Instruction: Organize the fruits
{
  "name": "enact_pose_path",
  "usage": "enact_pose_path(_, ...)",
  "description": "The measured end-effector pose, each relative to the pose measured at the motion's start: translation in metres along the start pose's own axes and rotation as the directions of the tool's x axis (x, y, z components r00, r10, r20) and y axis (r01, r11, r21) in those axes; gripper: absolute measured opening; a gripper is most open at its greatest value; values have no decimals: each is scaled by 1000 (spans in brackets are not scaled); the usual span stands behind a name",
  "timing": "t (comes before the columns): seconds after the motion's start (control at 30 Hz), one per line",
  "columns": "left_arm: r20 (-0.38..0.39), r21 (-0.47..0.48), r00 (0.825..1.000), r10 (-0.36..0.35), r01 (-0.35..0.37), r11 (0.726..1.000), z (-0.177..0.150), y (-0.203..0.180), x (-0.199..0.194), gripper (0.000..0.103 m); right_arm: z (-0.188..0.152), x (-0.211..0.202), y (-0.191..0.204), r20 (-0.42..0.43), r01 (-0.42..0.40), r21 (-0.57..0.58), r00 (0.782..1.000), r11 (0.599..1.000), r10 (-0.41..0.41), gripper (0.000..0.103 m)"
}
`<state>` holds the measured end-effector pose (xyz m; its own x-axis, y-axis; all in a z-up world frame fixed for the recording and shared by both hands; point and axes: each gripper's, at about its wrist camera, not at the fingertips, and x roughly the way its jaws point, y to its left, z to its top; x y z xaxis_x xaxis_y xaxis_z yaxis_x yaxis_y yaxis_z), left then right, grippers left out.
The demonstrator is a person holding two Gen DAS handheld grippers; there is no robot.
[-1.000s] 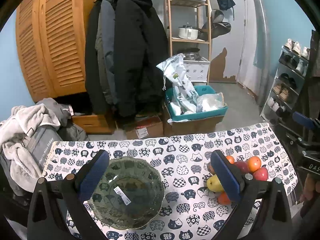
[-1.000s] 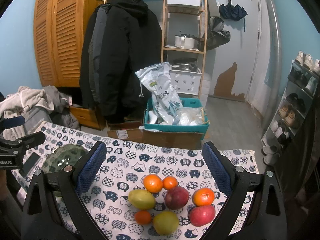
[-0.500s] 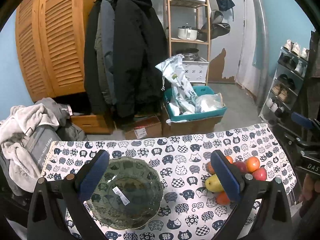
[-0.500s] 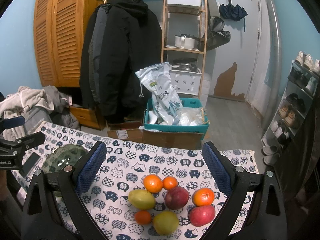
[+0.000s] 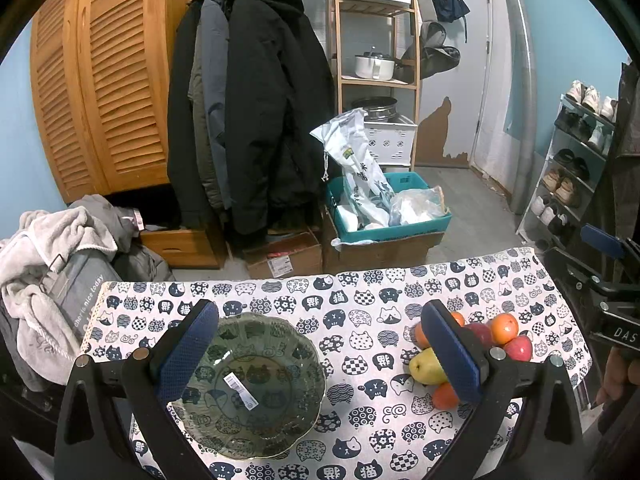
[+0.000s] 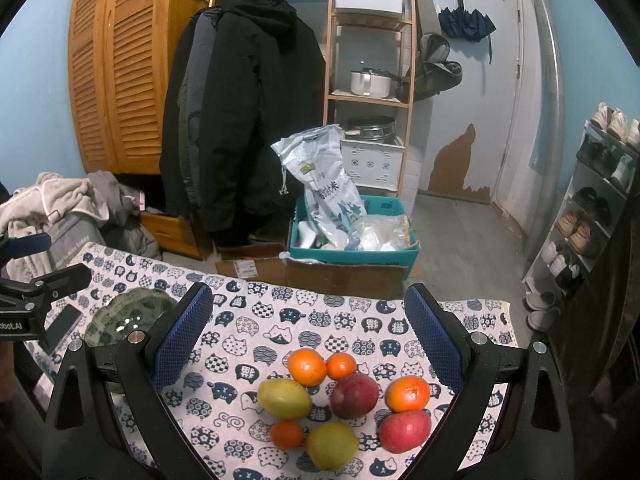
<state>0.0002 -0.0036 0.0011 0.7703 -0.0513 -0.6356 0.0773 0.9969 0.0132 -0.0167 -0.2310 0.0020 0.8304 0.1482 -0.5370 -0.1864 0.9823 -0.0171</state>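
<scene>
A green glass bowl (image 5: 256,384) with a barcode sticker sits empty on the cat-print tablecloth (image 5: 360,300), below my open left gripper (image 5: 320,324). A cluster of fruit lies to its right: a yellow pear (image 5: 426,368), oranges (image 5: 505,328) and red apples (image 5: 518,347). In the right wrist view my open right gripper (image 6: 308,308) hovers above the same cluster: two pears (image 6: 284,398) (image 6: 332,446), two red apples (image 6: 355,395) (image 6: 405,426), several oranges (image 6: 307,366). The bowl (image 6: 128,316) shows at the left there.
Beyond the table's far edge stand a teal crate with bags (image 6: 352,236), cardboard boxes (image 5: 284,256), hanging coats (image 5: 248,120) and a shelf. A laundry pile (image 5: 48,264) lies left, a shoe rack (image 6: 592,208) right. A phone (image 6: 60,328) lies by the bowl.
The left wrist view has shifted very slightly. The right gripper and the fruit have not moved.
</scene>
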Motion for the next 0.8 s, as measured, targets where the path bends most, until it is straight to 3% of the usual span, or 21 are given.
enact_pose_path(0.8, -2, 1, 1000, -3, 3, 1000, -3, -5, -2, 102, 0, 0, 0, -1, -1, 1, 1000, 1000, 1, 95)
